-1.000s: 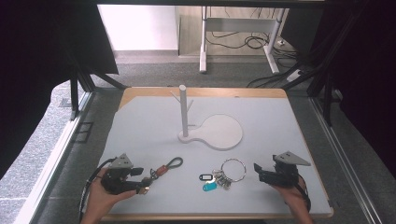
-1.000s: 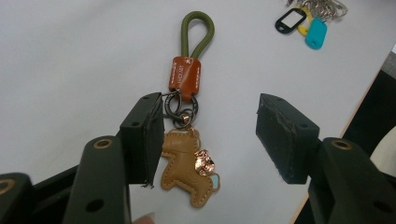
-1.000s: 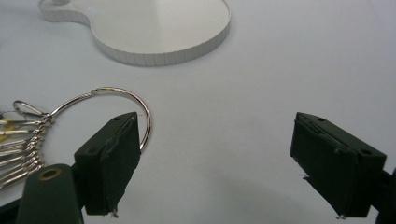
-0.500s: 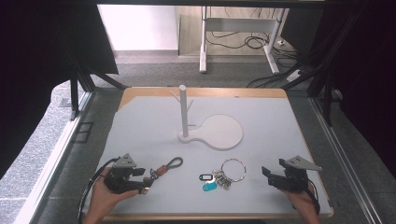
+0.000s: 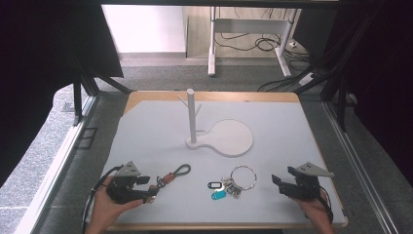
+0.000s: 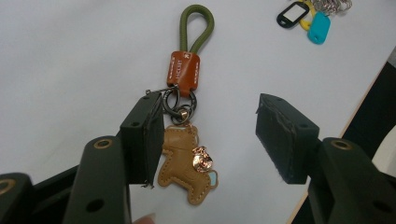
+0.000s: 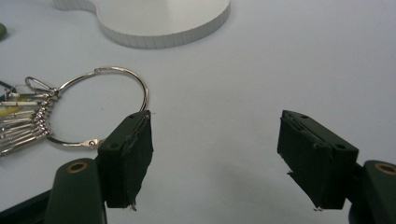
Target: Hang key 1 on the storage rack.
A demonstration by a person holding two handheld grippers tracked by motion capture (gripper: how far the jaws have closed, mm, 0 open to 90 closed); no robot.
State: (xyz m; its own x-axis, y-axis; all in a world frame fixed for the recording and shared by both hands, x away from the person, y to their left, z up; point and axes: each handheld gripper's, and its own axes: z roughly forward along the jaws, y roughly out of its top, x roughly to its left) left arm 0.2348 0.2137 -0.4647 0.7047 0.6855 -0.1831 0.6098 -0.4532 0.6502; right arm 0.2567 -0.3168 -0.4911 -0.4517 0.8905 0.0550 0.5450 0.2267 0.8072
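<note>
1. Looking down from the high view, we see our left gripper (image 5: 146, 187) low on the left of the white table (image 5: 160, 141), and our right gripper (image 5: 281, 184) low on the right.
2. We hold the left gripper with its jaws apart. In the left gripper view, the brown keychain (image 6: 187, 154) lies on the table between them.
3. One jaw sits just beside the little tan leather horse (image 6: 189, 170) on the keychain. We cannot tell if it touches. The other jaw is well apart from it.
4. The keychain has a green cord loop (image 6: 198, 28) at the top, then an orange-brown leather tab (image 6: 183, 69), then small metal rings (image 6: 180, 105), then the horse.
5. The tab has small stamped writing on it, but it is too small for us to read.
6. The horse carries a shiny copper-colored charm (image 6: 201, 161).
7. We hold the right gripper with its jaws wide apart, and they have just been closing a tiny bit. Nothing sits between them, just bare table.
8. In the right gripper view, the big silver key ring (image 7: 100, 107) lies just beside one jaw, with a bunch of keys (image 7: 21, 123) on it.
9. The key ring has a black tag (image 5: 214, 185) and a blue tag (image 5: 219, 194). We see no words on them.
10. A white stand (image 5: 221, 141) with a tall post (image 5: 191, 114) sits in the middle of the table, well apart from both grippers.
</note>
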